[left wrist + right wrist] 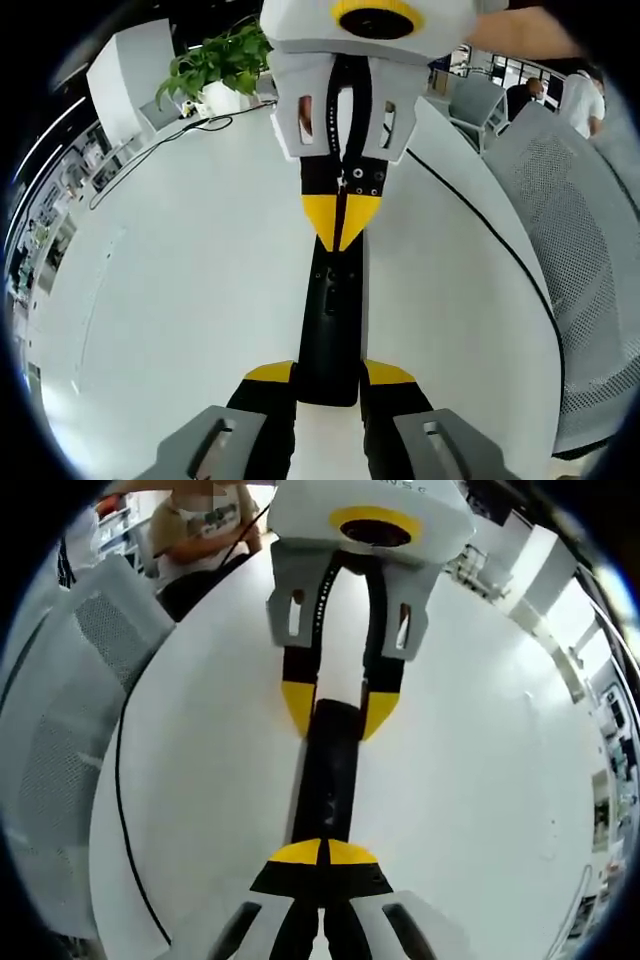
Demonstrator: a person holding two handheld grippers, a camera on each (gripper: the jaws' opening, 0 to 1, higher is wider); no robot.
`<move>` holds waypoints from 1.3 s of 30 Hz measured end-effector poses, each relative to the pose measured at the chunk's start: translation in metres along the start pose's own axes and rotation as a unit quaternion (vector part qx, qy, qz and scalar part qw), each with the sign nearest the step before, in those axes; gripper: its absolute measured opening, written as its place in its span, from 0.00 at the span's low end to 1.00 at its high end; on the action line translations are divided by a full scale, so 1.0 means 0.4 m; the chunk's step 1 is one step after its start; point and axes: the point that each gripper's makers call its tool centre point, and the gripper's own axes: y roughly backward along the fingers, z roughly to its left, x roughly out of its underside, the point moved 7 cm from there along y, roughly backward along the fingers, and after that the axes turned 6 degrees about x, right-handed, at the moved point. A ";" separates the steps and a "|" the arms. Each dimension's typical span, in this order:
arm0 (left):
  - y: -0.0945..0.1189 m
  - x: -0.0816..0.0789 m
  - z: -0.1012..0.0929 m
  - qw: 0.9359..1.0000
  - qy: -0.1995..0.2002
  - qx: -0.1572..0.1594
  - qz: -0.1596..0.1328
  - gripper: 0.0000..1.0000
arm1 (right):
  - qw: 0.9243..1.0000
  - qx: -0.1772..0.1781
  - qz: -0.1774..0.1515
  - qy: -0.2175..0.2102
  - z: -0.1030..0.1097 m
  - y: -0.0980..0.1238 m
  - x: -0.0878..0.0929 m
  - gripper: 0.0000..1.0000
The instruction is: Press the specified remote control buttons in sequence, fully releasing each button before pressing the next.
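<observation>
Right claw (322, 852) atop remote (328, 780).

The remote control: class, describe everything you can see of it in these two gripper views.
The remote control is a slim, black, bar-shaped handset, plastic by its look, lying flat on the white table. The left gripper clasps one end between its yellow-tipped jaws. The right gripper, jaws closed, touches its top face near the other end. Its buttons are too dark to read.

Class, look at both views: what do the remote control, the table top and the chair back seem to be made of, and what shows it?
Remote control: probably black plastic, smooth with a soft sheen.
Table top: white, smooth, likely laminate; faint reflections, exact material unclear.
Chair back: grey mesh, judging by its fine perforated weave.
</observation>
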 end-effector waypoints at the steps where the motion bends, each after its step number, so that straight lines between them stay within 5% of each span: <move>1: 0.000 0.000 0.000 1.000 0.000 0.000 0.000 0.24 | 1.000 -0.001 -0.001 -0.003 -0.001 -0.001 0.000 0.00; 39: 0.001 0.003 -0.003 1.000 0.000 0.004 -0.004 0.24 | 1.000 -0.005 0.015 -0.009 -0.001 -0.004 -0.005 0.00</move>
